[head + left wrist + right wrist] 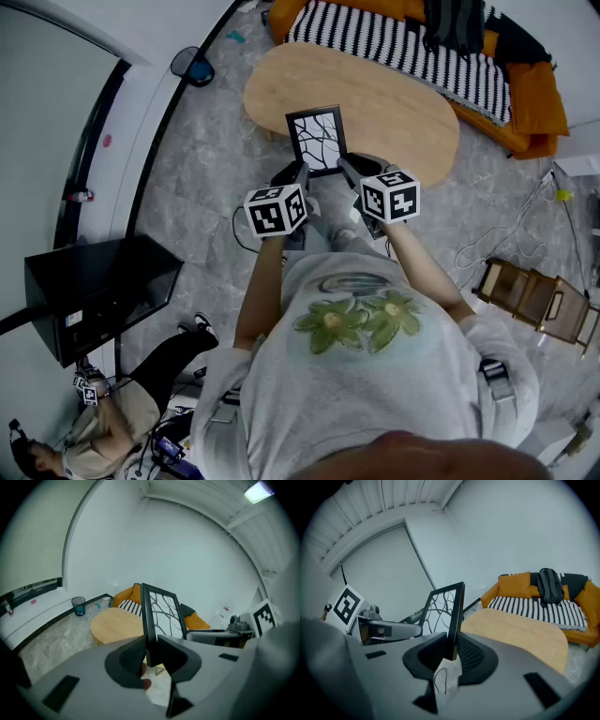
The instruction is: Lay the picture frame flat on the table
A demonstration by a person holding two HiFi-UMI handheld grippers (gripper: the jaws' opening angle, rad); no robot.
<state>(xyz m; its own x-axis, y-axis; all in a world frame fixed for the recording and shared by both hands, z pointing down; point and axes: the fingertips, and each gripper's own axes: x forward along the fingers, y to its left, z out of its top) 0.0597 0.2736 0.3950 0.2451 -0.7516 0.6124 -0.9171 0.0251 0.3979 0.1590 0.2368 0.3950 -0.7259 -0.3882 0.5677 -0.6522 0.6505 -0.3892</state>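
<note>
Over the near edge of the oval wooden table (394, 103) (117, 625) (520, 630), held up off its top: one picture frame (317, 139) (161, 616) (445, 609), standing tilted, picture side turned toward the person.

Clamped low on its left side by the left gripper (298, 173) (151, 656), jaws closed partway, pads pressing both faces of the thin edge. Clamped the same way low on the right side by the right gripper (349, 164) (451, 653), jaws likewise narrowed onto the edge.

Two grippers, one frame, one table. Beyond, one orange sofa (525, 103) (515, 585) with one striped throw (403, 47) (539, 609) and one dark backpack (455, 23) (548, 585); one bin (192, 66) (78, 605) by the wall.

Rectangular, taller than wide. Thin black border round a white sheet crossed by black branching lines.
</note>
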